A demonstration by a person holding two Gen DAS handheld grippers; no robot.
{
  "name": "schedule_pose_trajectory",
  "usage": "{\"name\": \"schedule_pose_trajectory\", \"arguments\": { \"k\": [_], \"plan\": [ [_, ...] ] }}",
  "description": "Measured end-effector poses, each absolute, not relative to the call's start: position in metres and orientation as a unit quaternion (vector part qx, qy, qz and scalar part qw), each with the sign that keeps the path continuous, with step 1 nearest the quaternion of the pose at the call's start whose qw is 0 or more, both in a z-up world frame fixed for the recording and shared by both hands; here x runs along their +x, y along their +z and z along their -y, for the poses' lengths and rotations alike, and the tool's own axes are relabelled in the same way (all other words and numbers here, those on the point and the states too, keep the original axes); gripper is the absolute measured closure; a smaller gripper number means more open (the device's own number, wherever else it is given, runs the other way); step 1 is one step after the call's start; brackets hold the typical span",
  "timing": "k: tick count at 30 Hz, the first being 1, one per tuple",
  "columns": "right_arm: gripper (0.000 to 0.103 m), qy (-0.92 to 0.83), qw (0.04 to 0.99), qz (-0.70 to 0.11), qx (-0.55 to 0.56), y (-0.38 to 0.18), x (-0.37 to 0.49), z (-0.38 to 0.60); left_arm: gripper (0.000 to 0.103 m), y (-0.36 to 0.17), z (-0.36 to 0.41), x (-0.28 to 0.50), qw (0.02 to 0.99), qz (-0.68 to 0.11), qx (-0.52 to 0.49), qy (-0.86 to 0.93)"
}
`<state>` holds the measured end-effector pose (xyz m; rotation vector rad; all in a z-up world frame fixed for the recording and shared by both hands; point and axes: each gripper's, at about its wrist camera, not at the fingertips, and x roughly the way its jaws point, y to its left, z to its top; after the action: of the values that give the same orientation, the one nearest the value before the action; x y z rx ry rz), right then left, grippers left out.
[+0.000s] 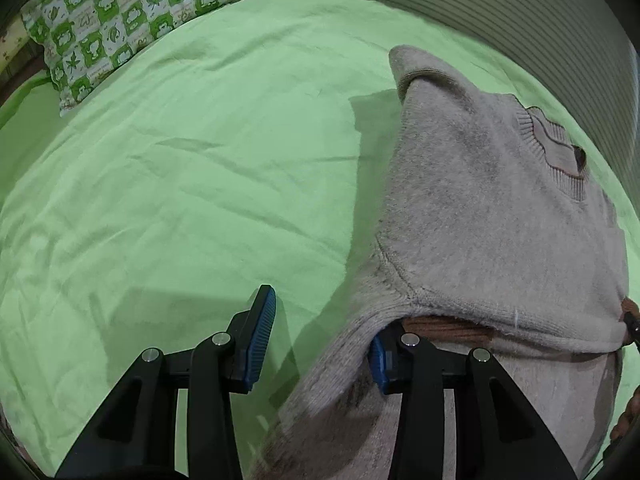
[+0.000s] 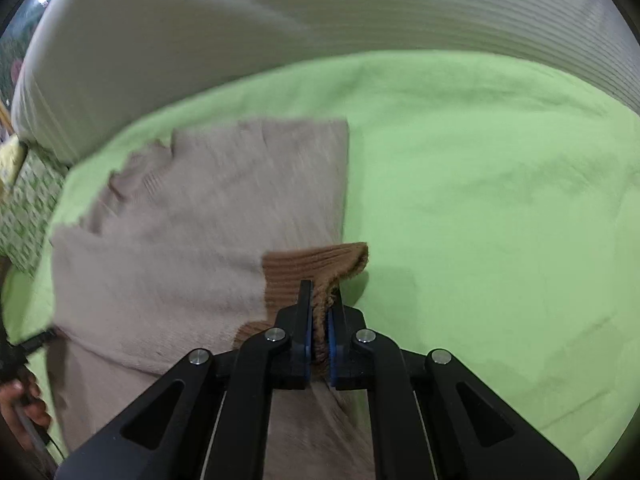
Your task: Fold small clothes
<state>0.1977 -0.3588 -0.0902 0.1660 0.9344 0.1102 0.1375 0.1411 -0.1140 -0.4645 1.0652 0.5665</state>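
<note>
A beige knitted sweater [image 1: 480, 220] lies on the green bed sheet [image 1: 180, 180], with its lower part lifted and doubled over its upper part. My left gripper [image 1: 320, 320] is open at the sweater's left edge. Its left finger [image 1: 260, 332] is bare over the sheet, and the fabric drapes over its right finger [image 1: 378, 364]; neither pad presses on cloth. In the right wrist view my right gripper [image 2: 320, 292] is shut on the sweater's brown ribbed hem [image 2: 312, 264] and holds it just above the beige sweater [image 2: 180, 240].
A green-and-white patterned pillow [image 1: 120, 28] lies at the far left of the bed. A grey ribbed panel [image 2: 240, 40] runs along the far side. A person's hand [image 2: 20, 404] shows at the lower left edge. Green sheet [image 2: 480, 200] stretches to the right.
</note>
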Motion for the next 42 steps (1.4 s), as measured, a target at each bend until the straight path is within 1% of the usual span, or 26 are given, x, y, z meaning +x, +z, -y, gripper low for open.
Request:
{"name": "schedule_pose_trajectory", "arguments": {
  "k": [4,9,11,12,14,16,19,25,27,29,32,34,35,36,37,38,40,42],
  "plan": [
    [0.096,0.051,0.891,-0.443,0.085,-0.079,0.194,0.359,0.059,-0.116,-0.147,0.133,0.799,-0.497,-0.219,0.259],
    [0.095,0.043,0.883,-0.461,0.075,-0.085,0.202,0.354,0.058,-0.117,-0.149,0.134,0.796,-0.504,-0.214,0.257],
    [0.080,0.024,0.882,-0.467,0.062,-0.082,0.200,0.354,0.057,-0.117,-0.151,0.135,0.796,-0.506,-0.213,0.256],
    [0.065,0.003,0.883,-0.466,0.054,-0.078,0.197,0.355,0.057,-0.117,-0.151,0.135,0.796,-0.507,-0.214,0.255],
    [0.054,-0.042,0.890,-0.453,0.037,-0.064,0.192,0.356,0.055,-0.116,-0.154,0.133,0.795,-0.507,-0.218,0.252],
    [0.054,-0.046,0.900,-0.431,0.042,-0.047,0.187,0.352,0.054,-0.115,-0.154,0.130,0.795,-0.507,-0.223,0.249],
    [0.054,0.043,0.912,-0.405,0.060,-0.019,0.193,0.313,0.052,-0.116,-0.154,0.126,0.796,-0.505,-0.224,0.248],
    [0.054,0.279,0.868,-0.410,0.010,0.002,0.244,0.142,0.051,-0.121,-0.149,0.127,0.798,-0.505,-0.210,0.254],
    [0.054,0.325,0.851,-0.411,-0.032,-0.001,0.256,0.085,0.051,-0.123,-0.148,0.127,0.798,-0.503,-0.210,0.256],
    [0.054,0.367,0.826,-0.425,-0.039,-0.012,0.274,0.036,0.051,-0.124,-0.146,0.126,0.798,-0.503,-0.209,0.258],
    [0.054,0.361,0.810,-0.455,-0.080,-0.037,0.301,-0.013,0.051,-0.125,-0.143,0.127,0.799,-0.503,-0.206,0.259],
    [0.054,0.361,0.796,-0.475,-0.099,-0.051,0.310,-0.028,0.051,-0.126,-0.142,0.128,0.800,-0.502,-0.204,0.259],
    [0.054,0.375,0.780,-0.490,-0.103,-0.059,0.313,-0.035,0.051,-0.127,-0.141,0.128,0.800,-0.501,-0.204,0.258],
    [0.068,0.390,0.767,-0.498,-0.103,-0.063,0.312,-0.037,0.051,-0.127,-0.142,0.128,0.801,-0.500,-0.205,0.256],
    [0.097,0.399,0.762,-0.500,-0.105,-0.064,0.310,-0.039,0.051,-0.127,-0.142,0.127,0.802,-0.499,-0.207,0.254],
    [0.097,0.395,0.767,-0.494,-0.105,-0.062,0.308,-0.034,0.051,-0.127,-0.143,0.124,0.803,-0.498,-0.210,0.250],
    [0.098,0.381,0.795,-0.470,-0.044,-0.047,0.309,-0.007,0.051,-0.126,-0.145,0.121,0.805,-0.495,-0.217,0.245],
    [0.098,0.344,0.815,-0.466,0.028,-0.042,0.320,0.021,0.051,-0.126,-0.146,0.120,0.806,-0.494,-0.218,0.242]
  ]
}}
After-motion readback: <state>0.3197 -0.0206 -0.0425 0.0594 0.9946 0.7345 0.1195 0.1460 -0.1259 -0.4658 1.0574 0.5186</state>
